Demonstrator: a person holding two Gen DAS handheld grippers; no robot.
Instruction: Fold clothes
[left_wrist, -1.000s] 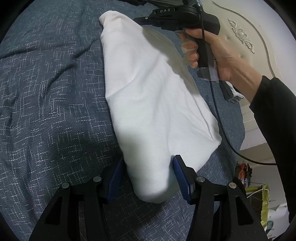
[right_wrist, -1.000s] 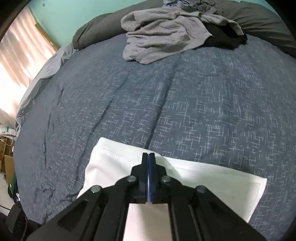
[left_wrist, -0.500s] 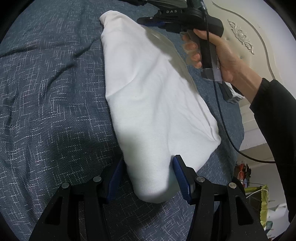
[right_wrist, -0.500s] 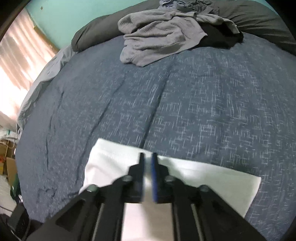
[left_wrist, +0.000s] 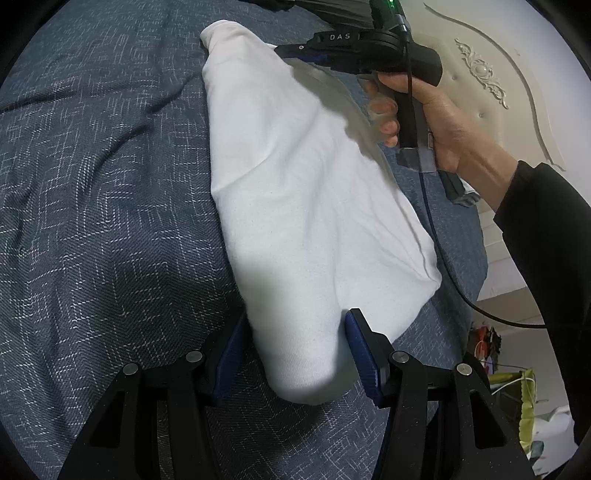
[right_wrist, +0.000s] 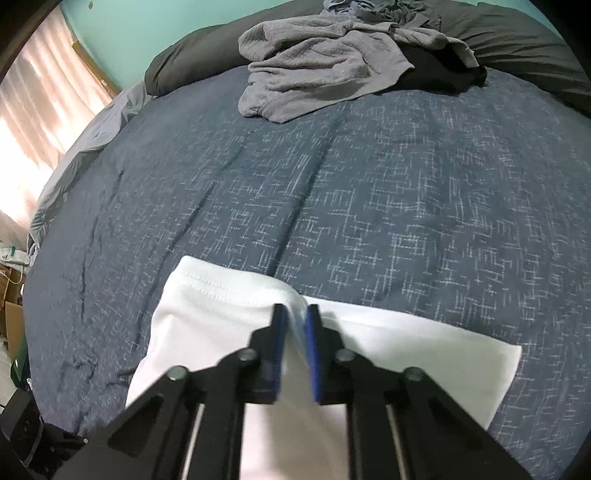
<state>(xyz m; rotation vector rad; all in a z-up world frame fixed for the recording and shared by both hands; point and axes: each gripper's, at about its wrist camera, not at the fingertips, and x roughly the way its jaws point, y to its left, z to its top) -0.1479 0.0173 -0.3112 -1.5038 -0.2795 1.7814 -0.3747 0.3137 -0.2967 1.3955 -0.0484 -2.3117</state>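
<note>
White garment: a folded white garment (left_wrist: 314, 206) is lying flat on the blue-grey bedspread (left_wrist: 103, 221), as a long narrow band with a stitched hem showing at the far end in the right wrist view (right_wrist: 221, 291).
Long axis: it is running straight away from the left claw (left_wrist: 295, 350) toward the right claw (left_wrist: 295, 53), so each claw is sitting at one short end.
Left claw: its jaws are standing wide apart, straddling the rounded near end of the band; the cloth is lying between the pads without being pinched.
Right claw: (right_wrist: 295, 332) its jaws are standing a little apart over the hem end, with a small ridge of cloth rising between them but not clamped. A hand (left_wrist: 436, 122) is holding its grip.
Nearer arm: each end has its own claw, so neither is needing to cross over.
Changing since a second ago: the right claw is opening, from fully together then to a narrow gap now, letting the hem go; the left claw and the band are staying put.
Stage, as judged: this band fits either a fold just laid or a pause before halving it end to end.
Elsewhere: a grey garment heap (right_wrist: 325, 62) is lying well apart, at the far side of the bed.
</note>
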